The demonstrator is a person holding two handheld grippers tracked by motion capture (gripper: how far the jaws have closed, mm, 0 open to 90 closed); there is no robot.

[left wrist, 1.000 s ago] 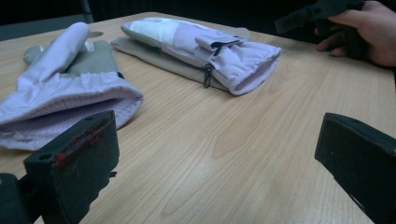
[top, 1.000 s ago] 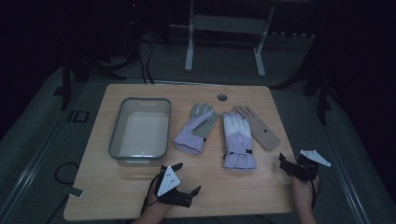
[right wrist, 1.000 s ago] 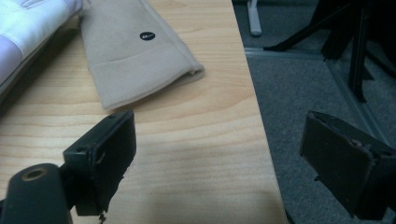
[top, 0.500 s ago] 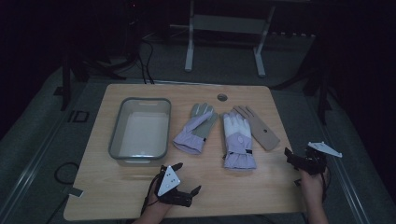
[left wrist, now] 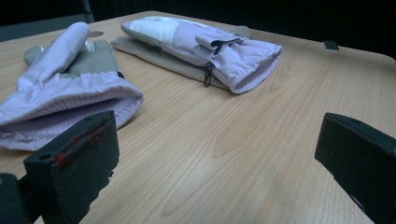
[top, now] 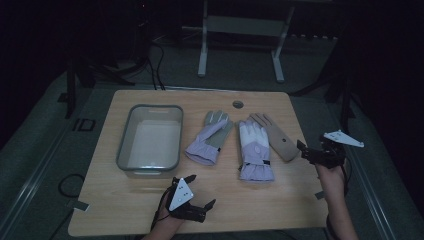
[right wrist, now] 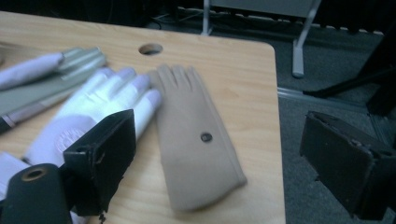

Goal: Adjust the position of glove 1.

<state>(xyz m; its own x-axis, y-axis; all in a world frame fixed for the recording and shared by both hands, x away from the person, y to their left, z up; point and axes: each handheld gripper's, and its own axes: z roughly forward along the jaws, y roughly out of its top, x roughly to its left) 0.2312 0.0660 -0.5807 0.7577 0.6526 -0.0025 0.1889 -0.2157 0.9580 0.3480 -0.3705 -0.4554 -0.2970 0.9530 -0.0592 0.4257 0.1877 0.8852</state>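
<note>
Two lilac and white winter gloves lie mid-table: one [top: 209, 138] [left wrist: 60, 88] palm up with a grey-green palm, the other [top: 254, 148] [left wrist: 205, 44] [right wrist: 88, 116] back up. A flat tan glove [top: 276, 137] [right wrist: 191, 135] lies partly under the second one's right side. My left gripper [top: 200, 192] [left wrist: 215, 154] rests open near the table's front edge, jaws pointing at the glove cuffs. Above the table's right edge my right gripper [top: 305, 150] [right wrist: 219, 154] hovers open, over the tan glove's cuff end.
A clear grey-rimmed plastic bin [top: 172, 117] stands at the left of the wooden table [top: 120, 200]. A round cable hole [top: 238, 104] [right wrist: 151, 48] is at the back edge. A metal stand [top: 240, 30] rises behind the table. Dark floor surrounds it.
My right gripper has risen and drifted right, past the table's right edge, then turned back toward the tan glove. The left gripper and the gloves have stayed put.
</note>
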